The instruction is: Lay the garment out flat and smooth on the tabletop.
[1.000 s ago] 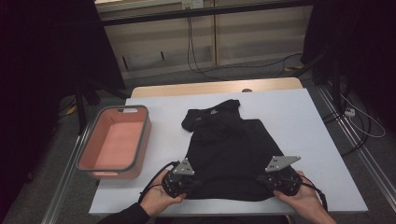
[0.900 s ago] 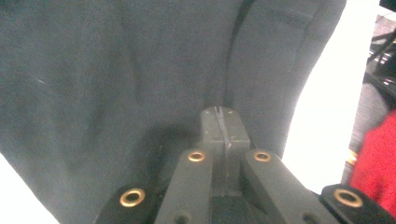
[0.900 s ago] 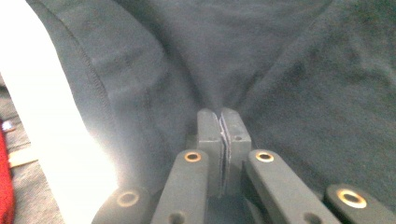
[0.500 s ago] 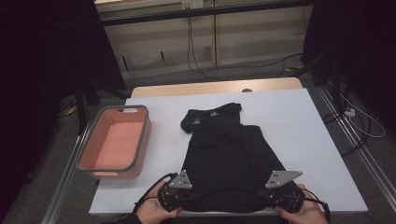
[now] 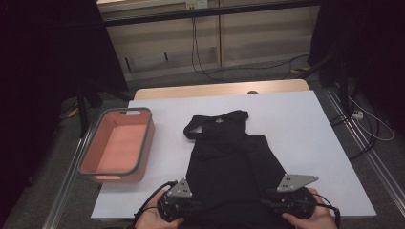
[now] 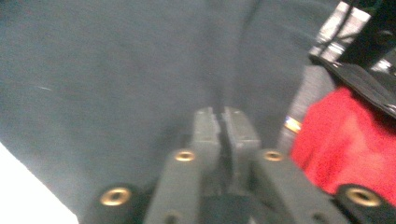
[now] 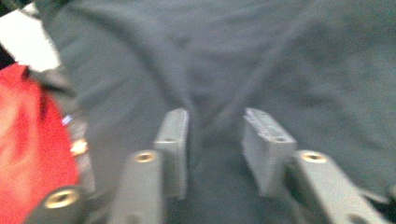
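A black garment (image 5: 234, 162) of soft, matte fabric is observed laid flat on the white table surface (image 5: 310, 124), its strapped upper end pointing away from the person and its wider lower edge at the near table edge. Shallow folds are seen running lengthwise through the cloth in both gripper views. A salmon-coloured bin (image 5: 117, 145) with a grey rim and rounded corners is noted to the left of the garment, apart from it.

The left gripper (image 6: 223, 122) is held low at the garment's near left corner; its jaws are pressed together, with a ridge of the fabric pinched between them. The right gripper (image 7: 215, 135) is held at the near right corner, level with the left; its jaws are spread apart, with cloth lying between and beneath them. A grey three-cornered plate is seen on top of each gripper in the high view. Both hands are positioned at the table's near edge, forearms entering from below.
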